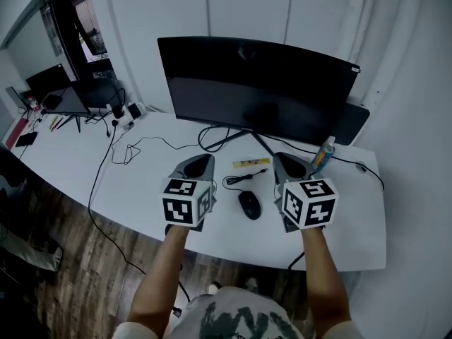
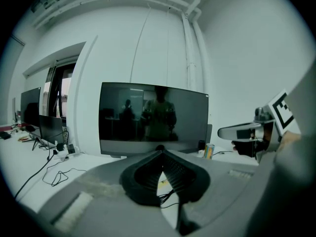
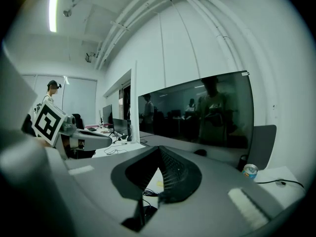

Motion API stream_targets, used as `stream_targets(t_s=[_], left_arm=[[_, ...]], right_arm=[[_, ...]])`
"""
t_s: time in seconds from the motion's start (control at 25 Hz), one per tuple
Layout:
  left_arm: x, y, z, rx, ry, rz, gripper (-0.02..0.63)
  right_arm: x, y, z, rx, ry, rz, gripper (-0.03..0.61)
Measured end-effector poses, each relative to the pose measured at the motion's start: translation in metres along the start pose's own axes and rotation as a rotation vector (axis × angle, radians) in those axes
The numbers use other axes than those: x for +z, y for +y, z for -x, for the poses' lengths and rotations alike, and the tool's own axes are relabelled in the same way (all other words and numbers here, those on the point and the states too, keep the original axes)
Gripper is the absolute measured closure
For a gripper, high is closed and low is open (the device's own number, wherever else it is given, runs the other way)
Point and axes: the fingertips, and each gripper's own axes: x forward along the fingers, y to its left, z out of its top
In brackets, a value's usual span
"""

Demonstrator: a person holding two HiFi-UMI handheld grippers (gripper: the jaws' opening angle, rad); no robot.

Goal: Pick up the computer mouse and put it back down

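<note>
- Jaws of the left tool are pressed together tip to tip, with nothing between them; it hangs above the tabletop and touches nothing.
- The right tool is likewise pressed shut and empty, level with the left one and well apart from it.
- The computer mouse lies flat on the tabletop, below and between the two tools, clear of both.
- Its black cable loops just ahead of it, between the tool tips.
- A yellow strip lies just beyond the loop.
- A can stands just outside the right tool's tip.
- A dark monitor stands farthest off, facing both tools.
</note>
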Motion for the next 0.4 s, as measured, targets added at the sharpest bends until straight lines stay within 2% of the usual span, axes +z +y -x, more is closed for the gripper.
stream_targets(t_s=[0.4], left_arm=[[-0.0015, 0.0022, 0.0054, 0.005, 0.006, -0.015, 0.609]], right_arm=[[-0.0027, 0.0060, 0.0009, 0.004, 0.000, -0.008, 0.580]])
